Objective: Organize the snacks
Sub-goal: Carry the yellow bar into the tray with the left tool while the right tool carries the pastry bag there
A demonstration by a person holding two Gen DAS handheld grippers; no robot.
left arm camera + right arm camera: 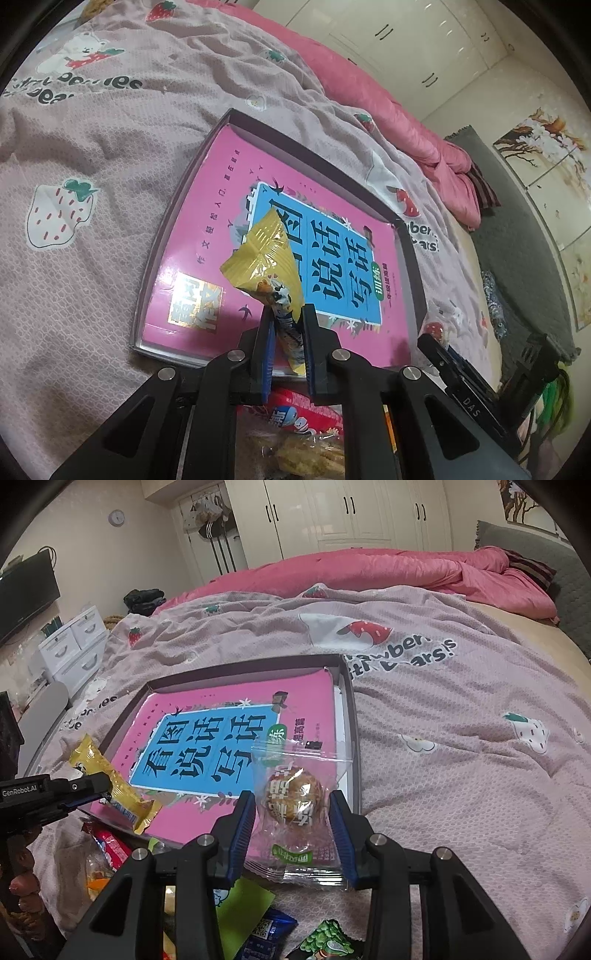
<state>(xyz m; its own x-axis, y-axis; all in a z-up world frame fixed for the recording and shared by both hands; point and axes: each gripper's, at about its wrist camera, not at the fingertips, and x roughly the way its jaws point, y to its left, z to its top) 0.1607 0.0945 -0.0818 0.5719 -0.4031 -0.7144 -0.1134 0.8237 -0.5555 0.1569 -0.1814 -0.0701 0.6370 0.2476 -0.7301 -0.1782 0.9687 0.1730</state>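
Left gripper (287, 325): we hold it pinched nearly closed on a yellow snack packet (266, 260), which sticks out above the near edge of the box (369, 173).
Right gripper (292, 812): we hold it partly open, its pads clamping a clear-wrapped round pastry (295, 797) over the box's near right corner.
Box: a shallow tray on the bedspread (461, 775), with a pink book (207, 229) inside.
Loose snacks (110, 845): near us, below both grippers.

tray (349, 701) on the blanket (461, 746), book (207, 746) in it. over the book, left: wafer pack (264, 258); right: pastry pack (295, 797). snack pile (258, 930) before the tray, quilt (369, 572) behind.
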